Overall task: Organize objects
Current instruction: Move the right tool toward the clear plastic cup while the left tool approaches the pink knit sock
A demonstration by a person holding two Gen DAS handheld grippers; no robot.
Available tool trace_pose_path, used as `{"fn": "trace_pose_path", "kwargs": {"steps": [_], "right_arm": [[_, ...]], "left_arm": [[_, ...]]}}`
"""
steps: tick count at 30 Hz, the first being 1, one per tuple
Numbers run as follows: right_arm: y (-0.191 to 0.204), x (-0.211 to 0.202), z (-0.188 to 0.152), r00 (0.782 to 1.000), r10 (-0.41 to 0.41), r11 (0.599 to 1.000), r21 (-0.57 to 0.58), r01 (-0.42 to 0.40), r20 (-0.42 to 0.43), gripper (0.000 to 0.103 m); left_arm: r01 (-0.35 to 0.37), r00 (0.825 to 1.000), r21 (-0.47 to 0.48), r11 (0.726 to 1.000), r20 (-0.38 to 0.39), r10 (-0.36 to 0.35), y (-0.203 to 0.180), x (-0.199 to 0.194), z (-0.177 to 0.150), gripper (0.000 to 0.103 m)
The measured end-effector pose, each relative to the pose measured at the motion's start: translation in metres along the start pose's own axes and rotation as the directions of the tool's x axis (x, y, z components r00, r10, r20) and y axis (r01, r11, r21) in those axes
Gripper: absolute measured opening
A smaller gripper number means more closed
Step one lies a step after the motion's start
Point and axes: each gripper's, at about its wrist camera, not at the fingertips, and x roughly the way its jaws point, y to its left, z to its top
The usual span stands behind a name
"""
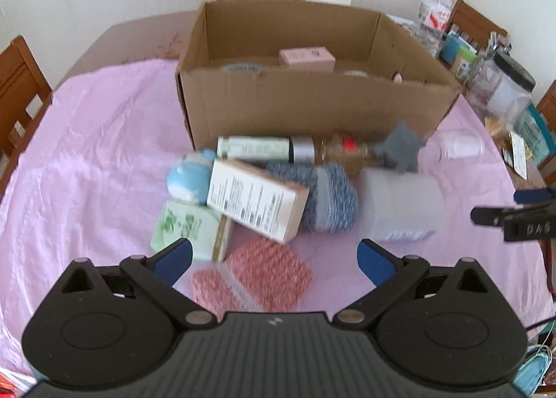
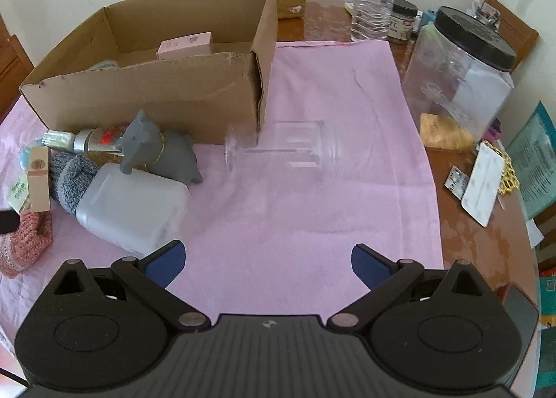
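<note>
**Both grippers wide open, pile of stuff in front of the box**

The left gripper [image 1: 274,259] is spread wide with nothing between its blue pads. Right under and between them is the pink knit sock [image 1: 253,276] on the pink cloth [image 1: 87,154]. Just past that sit the green packet [image 1: 189,227] and the white carton [image 1: 257,205], which leans over the blue-grey sock [image 1: 326,200]. The white plastic container [image 1: 399,203] lies to the right, ahead of the right pad. Further back, the grey toy animal [image 1: 399,149] and a lying bottle [image 1: 253,147] sit against the cardboard box [image 1: 312,106], which already has a pink box [image 1: 305,57] inside.

The right gripper [image 2: 266,262] is also fully open and empty, over bare cloth. The clear glass jar [image 2: 285,151] lies on its side straight ahead, well apart from the pads, near the box's corner. A big black-lidded jar [image 2: 458,74] stands off to the right.
</note>
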Motion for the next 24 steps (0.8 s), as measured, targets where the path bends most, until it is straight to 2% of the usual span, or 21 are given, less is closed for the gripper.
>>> {"fn": "trace_pose_path", "kwargs": {"steps": [4, 9, 13, 17, 24], "right_arm": [[-0.001, 0.0, 0.004, 0.999, -0.028, 0.999, -0.019, 0.028, 0.019, 0.103], [-0.006, 0.008, 0.025, 0.997, -0.012, 0.999, -0.04, 0.015, 0.077, 0.103], [-0.005, 0.014, 0.047, 0.992, -0.008, 0.998, -0.064, 0.016, 0.125, 0.103], [0.001, 0.027, 0.065, 0.991, 0.021, 0.998, -0.064, -0.013, 0.129, 0.103], [0.013, 0.048, 0.073, 0.99, -0.036, 0.986, -0.155, 0.057, 0.139, 0.103]], "left_arm": [[-0.015, 1.0, -0.049, 0.999, -0.013, 0.014, 0.001, 0.003, -0.008, 0.101], [-0.067, 0.998, -0.113, 0.991, -0.008, 0.066, 0.001, 0.002, -0.015, 0.101], [-0.082, 0.997, -0.173, 0.981, -0.012, 0.081, 0.001, 0.007, -0.016, 0.101], [-0.104, 0.995, -0.201, 0.974, -0.013, 0.103, -0.003, 0.009, -0.018, 0.101], [-0.132, 0.991, -0.216, 0.968, -0.026, 0.129, -0.007, 0.014, -0.019, 0.101]]}}
